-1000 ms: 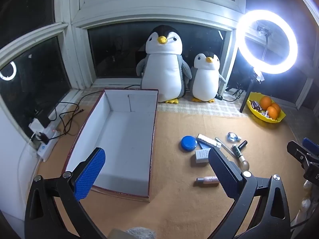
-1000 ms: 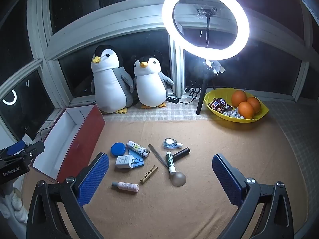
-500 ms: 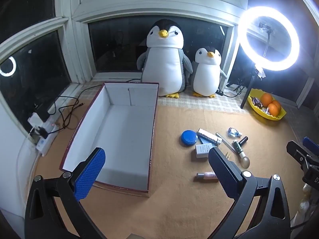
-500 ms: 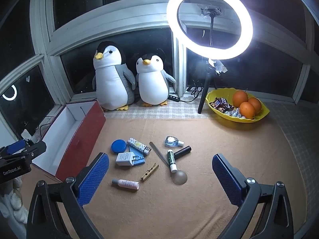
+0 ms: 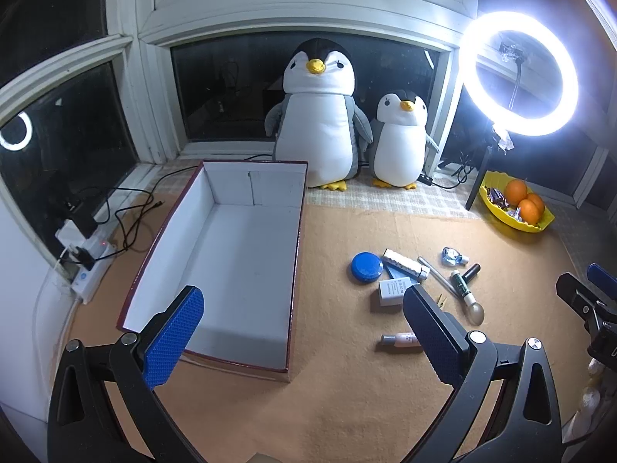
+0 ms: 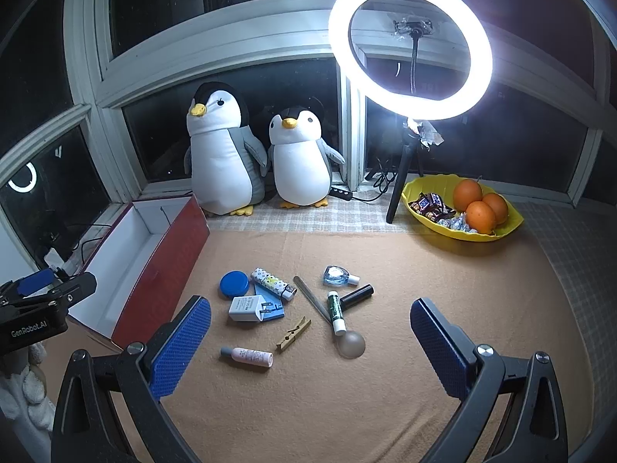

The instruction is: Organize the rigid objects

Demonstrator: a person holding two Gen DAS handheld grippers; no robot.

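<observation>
A red box with a white inside (image 5: 246,254) lies open and empty at the left, also in the right wrist view (image 6: 166,258). Small items lie in a cluster on the tan mat: a blue round tin (image 6: 234,284), a white charger (image 6: 246,308), a patterned lighter (image 6: 272,283), a pink bottle (image 6: 250,355), a clothespin (image 6: 294,333), a green tube (image 6: 335,310), a clear bottle (image 6: 337,276). My left gripper (image 5: 300,332) is open and empty above the box's near right corner. My right gripper (image 6: 310,343) is open and empty, near the cluster.
Two plush penguins (image 6: 227,154) stand at the window. A lit ring light on a tripod (image 6: 410,46) stands at the back right by a yellow bowl of oranges and sweets (image 6: 462,212). A power strip with cables (image 5: 88,258) lies left of the box.
Both grippers have drawn back and risen slightly; the box and the items look a little farther away. Nothing on the mat has moved.
</observation>
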